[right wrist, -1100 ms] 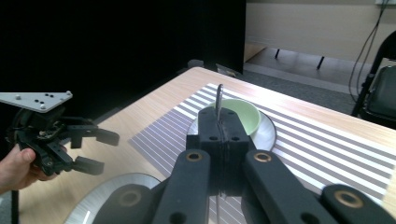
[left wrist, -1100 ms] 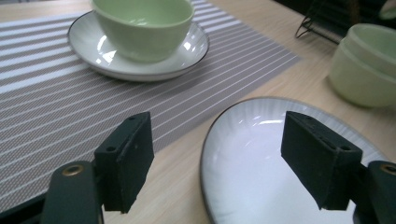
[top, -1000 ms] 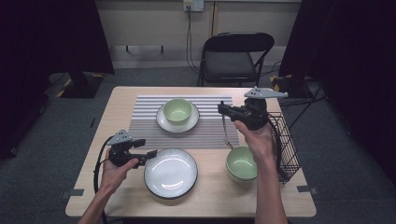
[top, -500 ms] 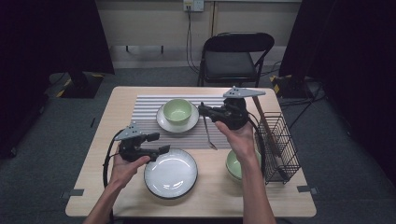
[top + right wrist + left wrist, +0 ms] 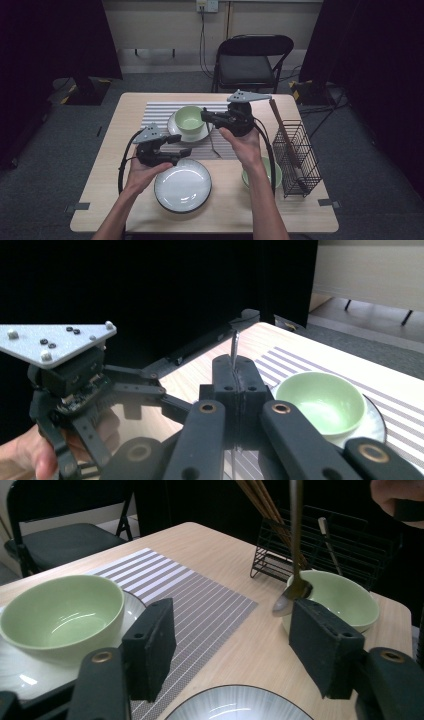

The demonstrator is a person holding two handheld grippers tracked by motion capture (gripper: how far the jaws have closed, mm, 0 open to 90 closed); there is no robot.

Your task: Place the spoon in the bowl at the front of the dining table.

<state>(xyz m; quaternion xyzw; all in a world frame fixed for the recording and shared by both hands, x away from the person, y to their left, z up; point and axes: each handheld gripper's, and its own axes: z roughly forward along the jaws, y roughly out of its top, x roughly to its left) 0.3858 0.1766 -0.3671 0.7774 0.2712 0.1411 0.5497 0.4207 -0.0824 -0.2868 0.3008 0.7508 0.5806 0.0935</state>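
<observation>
My right gripper is shut on the handle of a metal spoon, which hangs bowl-down over the striped placemat, just right of a green bowl on a white plate. In the right gripper view the spoon handle sticks up between the closed jaws. My left gripper hovers over the table's left half, above a grey-rimmed empty plate. Its jaws have just been closing a little and stand open with nothing between them. Beyond them the spoon hangs.
A second green bowl sits at the right, beside a black wire rack holding chopsticks and another utensil. A black folding chair stands behind the table.
My right hand has carried the spoon leftward, from above the right bowl to beside the bowl on the placemat. My left hand has risen and shifted right, above the empty plate's far edge.
</observation>
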